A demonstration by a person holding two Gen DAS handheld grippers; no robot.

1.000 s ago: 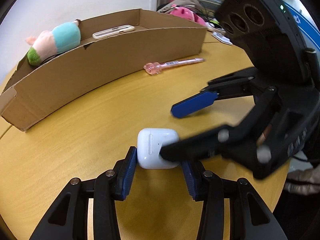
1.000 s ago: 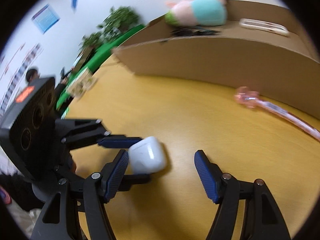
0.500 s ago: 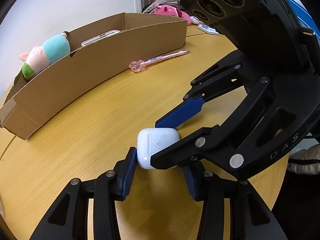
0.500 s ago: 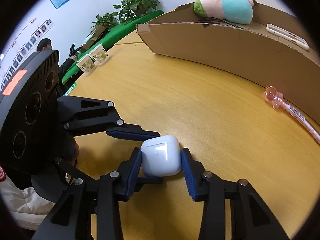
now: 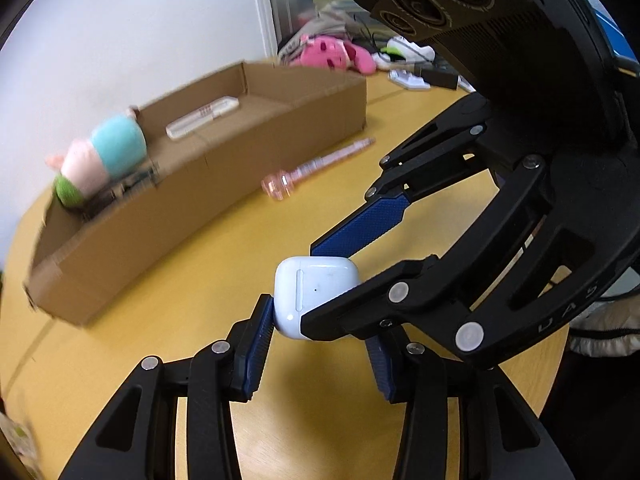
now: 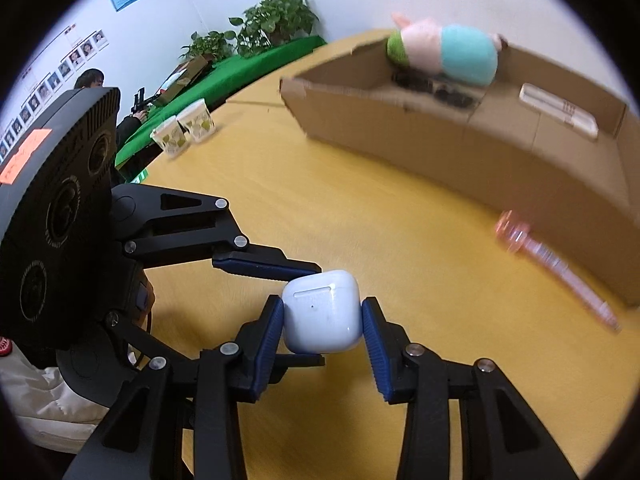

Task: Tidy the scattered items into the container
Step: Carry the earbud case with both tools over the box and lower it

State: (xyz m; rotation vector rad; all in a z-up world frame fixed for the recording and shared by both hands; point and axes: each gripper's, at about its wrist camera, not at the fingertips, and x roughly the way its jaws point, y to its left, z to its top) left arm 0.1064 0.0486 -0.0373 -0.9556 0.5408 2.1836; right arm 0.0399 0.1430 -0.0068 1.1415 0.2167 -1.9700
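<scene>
A white earbud case point(image 5: 316, 294) point(image 6: 322, 312) is held above the yellow table by both grippers at once. My left gripper point(image 5: 318, 344) is shut on its sides, and my right gripper point(image 6: 323, 330) is shut on it crosswise. The right gripper's fingers point(image 5: 360, 236) cross the left wrist view, and the left gripper's fingers point(image 6: 264, 264) cross the right wrist view. The open cardboard box point(image 5: 224, 184) point(image 6: 472, 136) stands beyond, holding a plush toy point(image 5: 102, 158) point(image 6: 444, 50) and a white remote point(image 5: 202, 122) point(image 6: 558, 114). A pink pen point(image 5: 316, 166) point(image 6: 556, 264) lies on the table beside the box.
Two paper cups point(image 6: 182, 132) stand at the table's far left edge. A pink plush point(image 5: 332, 54) and loose clutter lie behind the box. Potted plants point(image 6: 272, 22) and a seated person point(image 6: 90, 80) are in the background.
The case has been lifted off the table with both grippers on it. The right gripper, open a second ago, closed on the case. The box now shows from higher up.
</scene>
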